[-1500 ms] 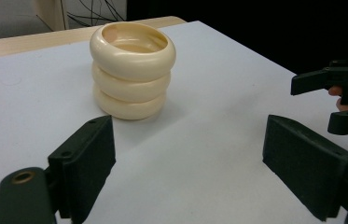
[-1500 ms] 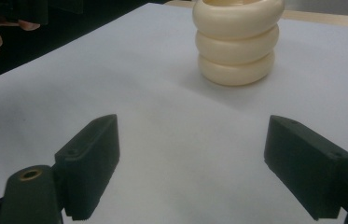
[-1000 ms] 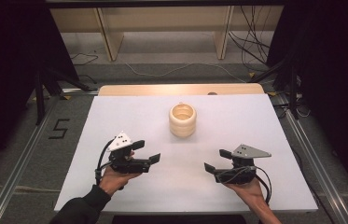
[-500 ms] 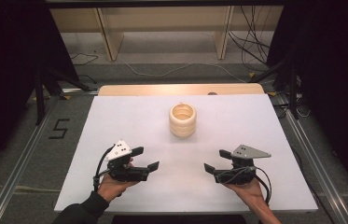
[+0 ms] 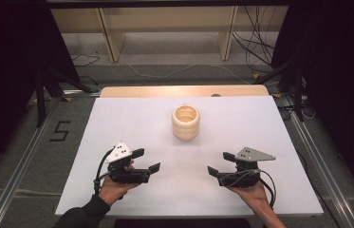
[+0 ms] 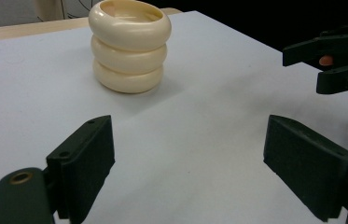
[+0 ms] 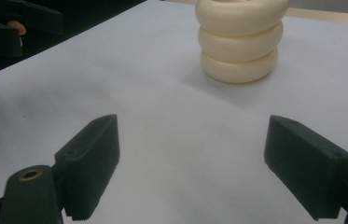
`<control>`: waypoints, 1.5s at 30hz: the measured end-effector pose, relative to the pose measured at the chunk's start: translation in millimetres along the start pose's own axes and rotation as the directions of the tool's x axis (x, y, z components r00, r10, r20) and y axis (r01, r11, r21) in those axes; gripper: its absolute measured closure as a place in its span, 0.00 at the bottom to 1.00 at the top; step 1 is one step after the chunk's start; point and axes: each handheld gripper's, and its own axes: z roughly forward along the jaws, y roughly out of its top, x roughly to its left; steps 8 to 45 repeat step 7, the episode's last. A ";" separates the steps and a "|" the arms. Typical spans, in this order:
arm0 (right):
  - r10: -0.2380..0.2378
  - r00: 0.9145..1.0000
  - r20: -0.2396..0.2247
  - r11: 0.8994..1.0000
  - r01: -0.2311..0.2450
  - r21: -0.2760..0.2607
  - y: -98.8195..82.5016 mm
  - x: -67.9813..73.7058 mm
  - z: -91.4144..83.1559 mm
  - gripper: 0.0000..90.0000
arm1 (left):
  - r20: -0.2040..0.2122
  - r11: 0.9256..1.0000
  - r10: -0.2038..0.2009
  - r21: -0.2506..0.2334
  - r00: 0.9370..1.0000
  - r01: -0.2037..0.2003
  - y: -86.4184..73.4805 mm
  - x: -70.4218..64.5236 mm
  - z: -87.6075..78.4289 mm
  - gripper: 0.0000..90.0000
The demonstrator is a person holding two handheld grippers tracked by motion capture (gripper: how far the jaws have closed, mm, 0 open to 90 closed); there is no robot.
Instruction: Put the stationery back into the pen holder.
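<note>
A stack of three cream rings [image 5: 185, 122] stands upright in the middle of the white table top [image 5: 132, 118]. My left gripper [image 5: 147, 160] is held low near the front left, open and empty, pointing right. My right gripper [image 5: 218, 164] mirrors it at the front right, also open and empty. In the left gripper view the ring stack [image 6: 129, 44] sits ahead and to the left of the wide-apart jaws of the left gripper [image 6: 188, 158], with the right gripper [image 6: 339, 58] at the far right. In the right gripper view the ring stack [image 7: 240, 39] is ahead beyond the right gripper [image 7: 192, 158].
A wooden strip [image 5: 184, 91] runs along the table's far edge. Beyond it are wooden shelf legs [image 5: 108, 38] and cables [image 5: 255, 52] on the floor. A "5" mark [image 5: 60, 130] is on the floor to the left. Metal rails [image 5: 317, 161] flank the table.
My left gripper has drifted slightly toward the table's near edge. The right gripper and the ring stack have stayed put.
</note>
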 end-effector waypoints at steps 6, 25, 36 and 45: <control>-0.001 1.000 0.000 1.000 0.001 0.000 0.2 -0.1 -0.3 0.21 | 0.000 1.000 0.001 0.000 1.000 -0.001 0.0 -0.3 0.2 0.17; -0.001 1.000 0.000 1.000 0.001 0.000 0.2 -0.2 -0.3 0.21 | 0.000 1.000 0.001 0.000 1.000 -0.001 0.0 -0.3 0.3 0.17; -0.001 1.000 0.000 1.000 0.001 0.000 0.2 -0.2 -0.3 0.21 | 0.000 1.000 0.001 0.000 1.000 -0.001 0.0 -0.3 0.3 0.17; -0.001 1.000 0.000 1.000 0.001 0.000 0.2 -0.2 -0.3 0.21 | 0.000 1.000 0.001 0.000 1.000 -0.001 0.0 -0.3 0.3 0.17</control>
